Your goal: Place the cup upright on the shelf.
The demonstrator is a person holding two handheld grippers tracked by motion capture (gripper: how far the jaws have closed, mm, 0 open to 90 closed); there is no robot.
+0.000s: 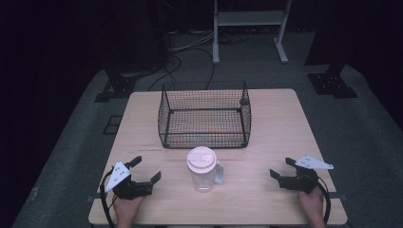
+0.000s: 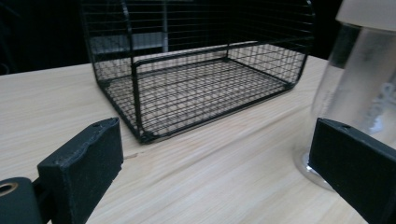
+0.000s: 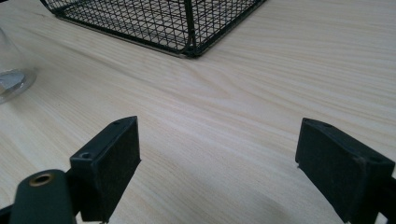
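Left gripper [image 1: 147,172], right gripper [image 1: 281,168]: jaws released, idle. Lidded cup [image 1: 203,169] between; wire basket [image 1: 205,115] at 12 o'clock. Probably pre-grasp; next, approach cup.

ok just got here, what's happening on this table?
Nothing is being handled yet. A person holds the left tongs and right tongs low at the near edge of the table, both open, gripping nothing. Between them stands a clear lidded cup, upright and untouched. Behind it sits a black wire basket, which looks empty.
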